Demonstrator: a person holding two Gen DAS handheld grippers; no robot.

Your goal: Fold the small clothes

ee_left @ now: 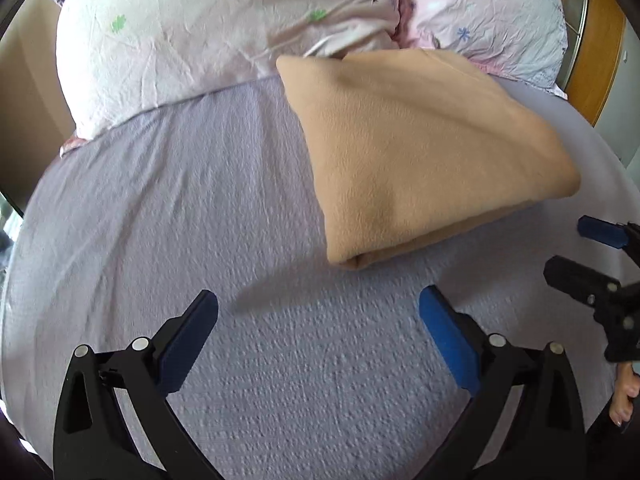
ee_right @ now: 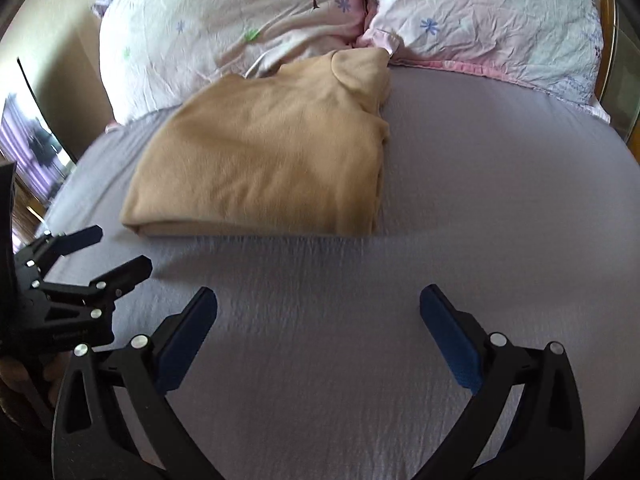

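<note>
I see the tan garment (ee_right: 264, 152) folded at mid-frame on the bed (ee_right: 480, 200). Left tongs (ee_left: 318, 312) and right tongs (ee_right: 318, 312) gape empty; I'd square loose edges gently.

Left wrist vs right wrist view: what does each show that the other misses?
Only left wrist: the right gripper at the frame's right edge, and the person's fingers below it.
Only right wrist: the garment's collar toward the pillows, the left gripper, and a screen far left.
Both: the folded tan garment lying on the lavender sheet, pillows behind, both grippers open.
</note>
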